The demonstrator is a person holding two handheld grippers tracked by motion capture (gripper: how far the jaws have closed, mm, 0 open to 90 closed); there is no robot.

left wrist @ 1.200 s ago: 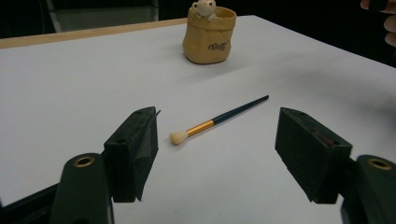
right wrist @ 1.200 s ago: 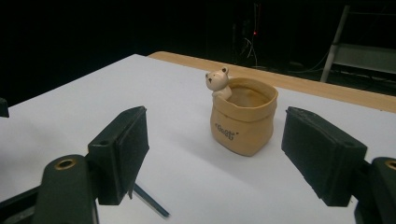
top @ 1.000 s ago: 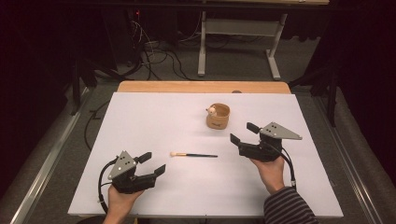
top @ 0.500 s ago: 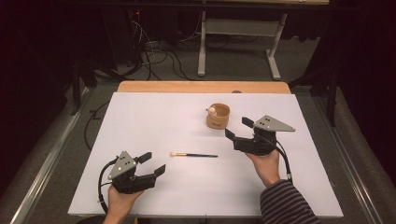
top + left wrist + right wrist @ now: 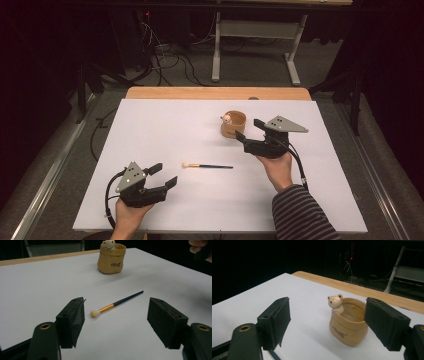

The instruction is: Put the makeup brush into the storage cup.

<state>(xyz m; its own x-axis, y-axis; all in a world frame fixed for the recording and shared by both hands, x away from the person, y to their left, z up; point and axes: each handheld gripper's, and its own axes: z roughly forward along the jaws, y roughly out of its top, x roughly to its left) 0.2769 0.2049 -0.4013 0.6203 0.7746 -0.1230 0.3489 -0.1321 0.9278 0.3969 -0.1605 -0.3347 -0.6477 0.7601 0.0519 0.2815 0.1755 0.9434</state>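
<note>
A white table (image 5: 165,130) is taking up the middle of the high view, with a strip of bare wood (image 5: 215,93) showing along its upper edge. Below the centre of that frame, a paintbrush (image 5: 207,165) is lying flat on the white surface, its pale bristle tip pointing toward the left of the frame and its dark handle toward the right.

At lower left of the high view, the left gripper (image 5: 162,175) is sitting low over the table in the person's hand, jaws spread wide and holding nothing, pointing toward the right of the frame. It is staying well apart from the brush. At centre right, the right gripper (image 5: 248,129) is hovering just beside a tan pot (image 5: 233,124), jaws also gaping wide and empty; a striped sleeve (image 5: 300,215) is filling the lower right corner.

The left gripper view is adding detail that the high view lacks: the paintbrush (image 5: 116,304) is lying between and beyond the two open pads, and a gold ferrule is showing between the bristles and the dark handle. The pot (image 5: 111,258) is standing at the top centre, dark lettering on its front.

The right gripper view is showing the pot (image 5: 348,325) as a sack-shaped holder with a small bear figure (image 5: 335,303) peeking over its rim. It is sitting right of centre, partly behind the right-hand pad.
</note>
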